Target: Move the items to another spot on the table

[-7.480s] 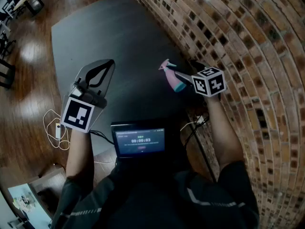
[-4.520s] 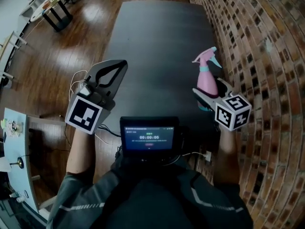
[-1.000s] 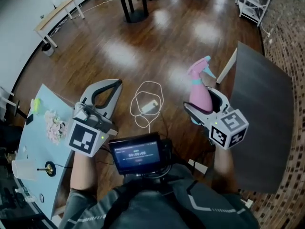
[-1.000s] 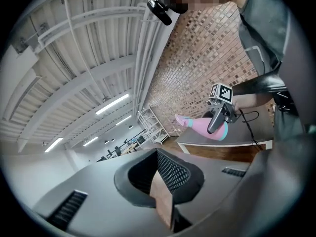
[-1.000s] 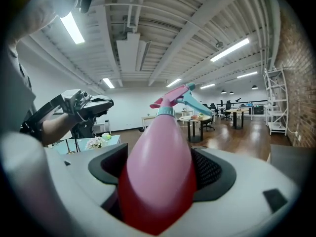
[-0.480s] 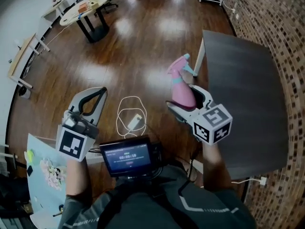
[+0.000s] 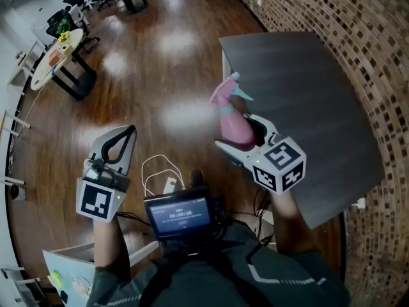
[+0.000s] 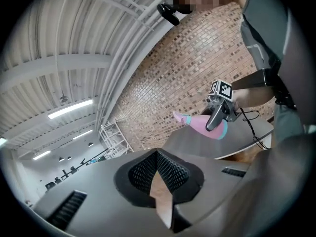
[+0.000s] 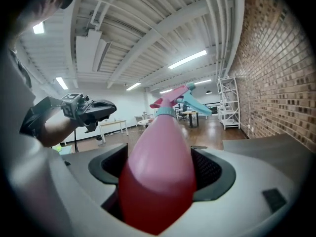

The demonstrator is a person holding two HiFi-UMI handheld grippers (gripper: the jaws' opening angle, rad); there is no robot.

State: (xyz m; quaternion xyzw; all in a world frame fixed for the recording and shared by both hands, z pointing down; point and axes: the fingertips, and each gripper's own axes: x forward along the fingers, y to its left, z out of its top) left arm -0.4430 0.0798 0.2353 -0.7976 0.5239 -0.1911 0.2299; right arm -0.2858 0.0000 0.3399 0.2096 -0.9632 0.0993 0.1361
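A pink spray bottle (image 7: pixel 231 119) with a teal collar and trigger is held in the air, my right gripper (image 7: pixel 240 133) shut on its wide lower body. In the right gripper view the bottle (image 9: pixel 159 157) fills the space between the jaws, nozzle pointing away. From above it hangs just left of the dark table's (image 7: pixel 307 101) left edge. My left gripper (image 7: pixel 117 147) is held over the wooden floor, jaws together and empty. The left gripper view shows the bottle (image 8: pixel 196 125) in the right gripper (image 8: pixel 216 116) above the table (image 8: pixel 207 147).
A brick wall (image 7: pixel 358 37) runs along the table's far side. A white cable with a charger (image 7: pixel 163 176) lies on the floor (image 7: pixel 147 75) between my grippers. A small screen (image 7: pixel 179 213) sits at my chest. Round tables (image 7: pixel 61 50) and chairs stand far left.
The view has swung round: the dark table has come in closer and fuller at the right. The bottle stays in the right gripper; both grippers keep their places in front of me.
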